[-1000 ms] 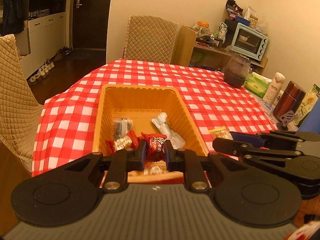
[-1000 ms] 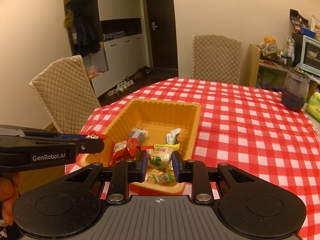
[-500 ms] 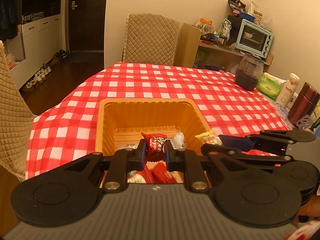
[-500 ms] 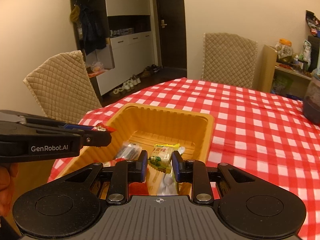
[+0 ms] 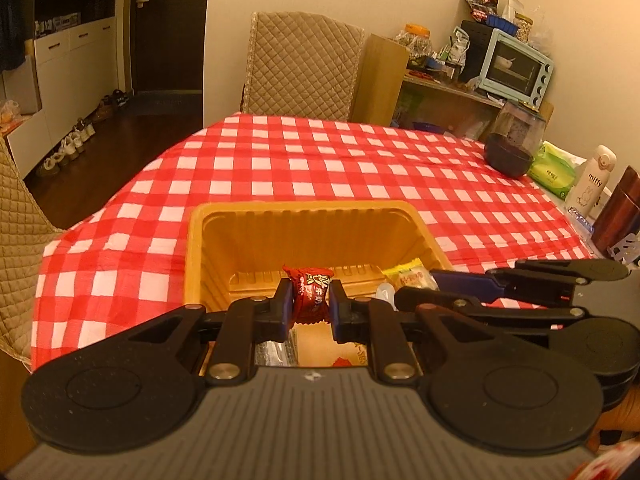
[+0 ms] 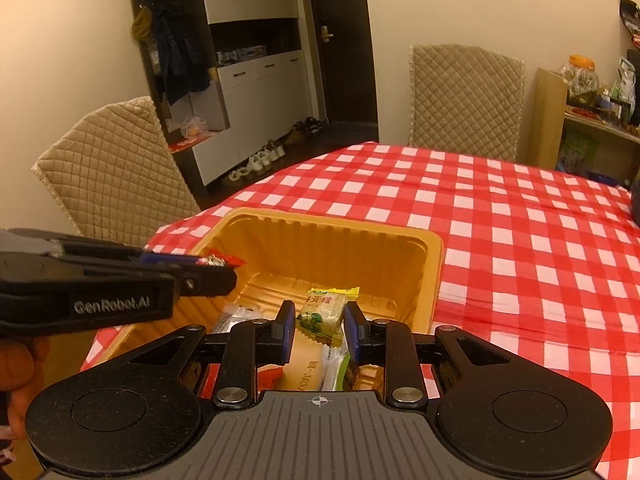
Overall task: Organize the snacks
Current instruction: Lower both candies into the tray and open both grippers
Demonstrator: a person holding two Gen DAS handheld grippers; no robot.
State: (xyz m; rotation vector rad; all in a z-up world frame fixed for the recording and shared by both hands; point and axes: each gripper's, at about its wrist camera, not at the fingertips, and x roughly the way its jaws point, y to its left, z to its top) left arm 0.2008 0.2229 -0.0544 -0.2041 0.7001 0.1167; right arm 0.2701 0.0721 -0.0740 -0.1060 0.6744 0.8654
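Observation:
An orange plastic tray [image 5: 304,216] sits on the red checked tablecloth [image 5: 320,160] and holds several snack packets. My left gripper [image 5: 310,304] is shut on a red candy wrapper [image 5: 311,294], held over the tray's near part. My right gripper [image 6: 319,322] is shut on a yellow-green snack packet [image 6: 322,312], also over the tray [image 6: 332,224]. In the left wrist view the right gripper [image 5: 416,280] enters from the right with its packet [image 5: 408,276]. In the right wrist view the left gripper [image 6: 216,266] enters from the left with the red candy [image 6: 220,260].
Quilted chairs stand at the far end [image 5: 300,68] and left side [image 6: 108,168] of the table. At the right edge are a dark jar [image 5: 514,144], green tissue pack [image 5: 552,168], white bottle [image 5: 592,184] and brown flask [image 5: 620,212]. A shelf with a toaster oven [image 5: 516,68] stands behind.
Both grippers have moved forward over the tray, still holding their snacks. More of the tray's contents now lie hidden beneath the grippers.

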